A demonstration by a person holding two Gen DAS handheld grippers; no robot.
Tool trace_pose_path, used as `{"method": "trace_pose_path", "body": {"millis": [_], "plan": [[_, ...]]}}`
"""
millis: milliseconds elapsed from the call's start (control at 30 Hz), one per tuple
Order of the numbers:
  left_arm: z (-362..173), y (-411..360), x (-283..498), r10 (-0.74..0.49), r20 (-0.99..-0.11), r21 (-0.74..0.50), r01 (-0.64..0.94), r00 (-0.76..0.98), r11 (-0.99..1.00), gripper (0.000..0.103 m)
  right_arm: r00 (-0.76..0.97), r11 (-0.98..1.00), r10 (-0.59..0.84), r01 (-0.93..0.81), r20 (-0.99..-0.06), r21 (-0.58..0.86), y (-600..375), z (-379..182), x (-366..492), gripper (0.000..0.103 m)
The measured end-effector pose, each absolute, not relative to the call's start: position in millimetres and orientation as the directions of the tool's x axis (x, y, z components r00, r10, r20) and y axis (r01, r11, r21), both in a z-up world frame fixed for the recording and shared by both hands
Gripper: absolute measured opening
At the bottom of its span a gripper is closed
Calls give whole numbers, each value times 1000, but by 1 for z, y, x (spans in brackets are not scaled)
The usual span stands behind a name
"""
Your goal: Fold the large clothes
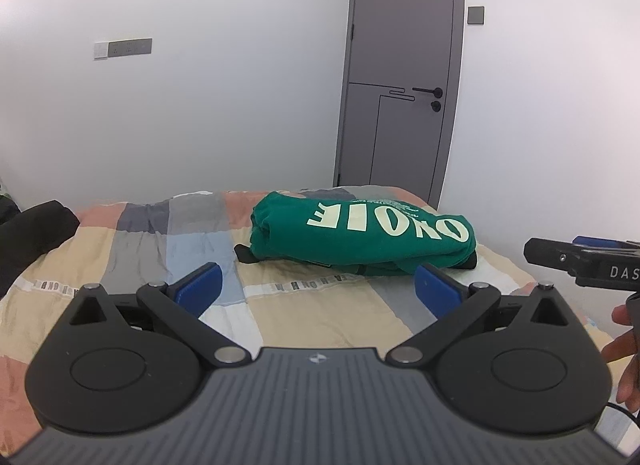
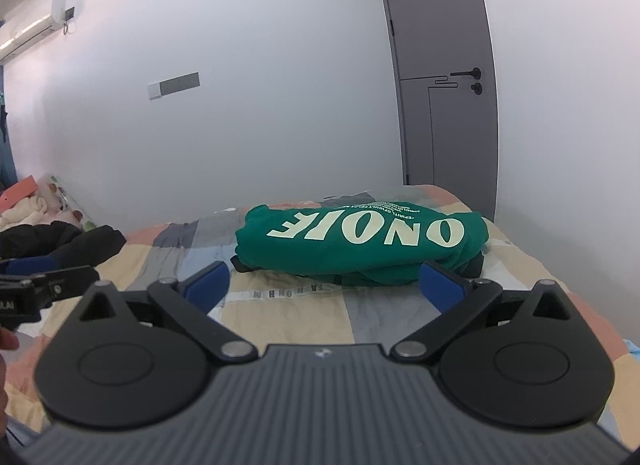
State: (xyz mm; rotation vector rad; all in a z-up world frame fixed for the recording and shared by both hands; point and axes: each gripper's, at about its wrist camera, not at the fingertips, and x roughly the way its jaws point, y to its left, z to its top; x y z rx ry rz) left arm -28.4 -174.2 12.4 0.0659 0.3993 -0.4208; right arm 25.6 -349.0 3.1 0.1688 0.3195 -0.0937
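The green sweatshirt [image 1: 360, 235] sits folded into a thick bundle on the patchwork quilt [image 1: 132, 257], pale lettering on top and reading upside down from here, something dark poking out from under both ends; its long axis runs left to right across both views, broadside to the fingers, and it lies ahead of both grippers, none of it between the pads; the left gripper [image 1: 318, 289] hangs spread wide with nothing in it, the bundle lying ahead and to the right of its centre, its right blue pad in line with the near edge; the right gripper [image 2: 326, 285] is just as wide and just as empty, and the bundle [image 2: 360, 243] lies ahead, again off to the right; I'd call the two hands about equally near, the left covering the bundle's left end and the right its right end, so any next move reaches forward; the left view catches the right tool [image 1: 584, 261] side-on at its right edge with fingers [image 1: 620, 345] of a hand below it; the right view alone shows the heap of dark clothing [image 2: 56, 241] and pale laundry [image 2: 28, 211] off to the left; the grey door [image 2: 444, 65] stands behind.
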Motion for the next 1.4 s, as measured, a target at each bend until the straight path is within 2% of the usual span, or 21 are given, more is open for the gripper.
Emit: {"method": "trace_pose_path", "body": {"millis": [1400], "plan": [[13, -172, -32, -368, -396, -18, 393, 841, 919, 103, 929, 984, -48, 107, -368, 142, -336, -9, 27, 103]]}}
